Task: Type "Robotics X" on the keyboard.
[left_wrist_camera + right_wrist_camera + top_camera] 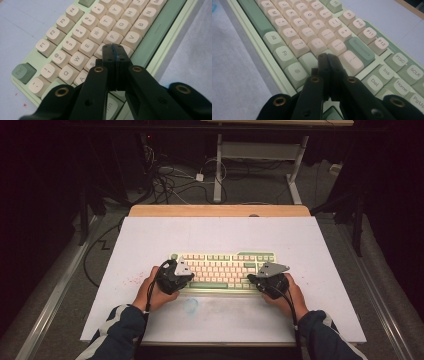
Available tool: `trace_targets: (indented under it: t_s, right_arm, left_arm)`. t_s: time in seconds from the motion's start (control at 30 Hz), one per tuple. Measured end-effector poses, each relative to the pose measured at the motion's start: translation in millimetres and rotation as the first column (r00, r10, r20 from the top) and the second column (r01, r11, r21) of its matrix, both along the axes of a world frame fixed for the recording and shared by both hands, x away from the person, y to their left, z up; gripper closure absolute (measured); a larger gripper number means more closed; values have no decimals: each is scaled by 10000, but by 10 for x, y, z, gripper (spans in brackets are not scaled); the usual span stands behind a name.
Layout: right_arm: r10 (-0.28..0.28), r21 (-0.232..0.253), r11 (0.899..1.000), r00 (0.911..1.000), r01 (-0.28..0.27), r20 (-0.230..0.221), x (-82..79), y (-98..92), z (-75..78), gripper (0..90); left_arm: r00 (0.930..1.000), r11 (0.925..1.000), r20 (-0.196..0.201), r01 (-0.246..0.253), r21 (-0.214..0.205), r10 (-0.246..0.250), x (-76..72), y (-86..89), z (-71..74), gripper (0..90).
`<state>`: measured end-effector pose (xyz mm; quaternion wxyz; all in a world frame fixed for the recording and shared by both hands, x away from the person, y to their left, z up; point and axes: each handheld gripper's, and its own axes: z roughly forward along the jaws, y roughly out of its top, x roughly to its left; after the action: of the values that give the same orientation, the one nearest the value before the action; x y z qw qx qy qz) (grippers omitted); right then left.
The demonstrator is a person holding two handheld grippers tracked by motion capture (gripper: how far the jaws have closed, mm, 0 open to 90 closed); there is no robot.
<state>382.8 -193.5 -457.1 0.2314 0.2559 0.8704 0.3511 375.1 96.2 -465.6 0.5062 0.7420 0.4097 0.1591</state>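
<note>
Both grippers (114, 47) (327, 57), jaws pressed together, hover over the keyboard (220, 270) on the white board (150, 240).

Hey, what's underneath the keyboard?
The keyboard lies on a white board over a wooden table. Whatever sits directly beneath it is covered, and both grippers hide its lower corners.

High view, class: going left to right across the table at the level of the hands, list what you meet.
Left hand → left tongs → keyboard → right tongs → right hand.
</note>
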Motion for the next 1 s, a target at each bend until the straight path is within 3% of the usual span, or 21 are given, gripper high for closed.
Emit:
trace_targets:
  t_s: [0.6,1.0]
  right_arm:
    - [15,-45,10000,10000,-14,20,-1,4,1,900]
    - [11,-58,10000,10000,-11,30,-2,6,2,900]
  left_arm:
    - [10000,9997,67,0,228,-2,3,-19,-45,856]
    - [9991,10000,430,-58,65,55,-22,5,-2,845]
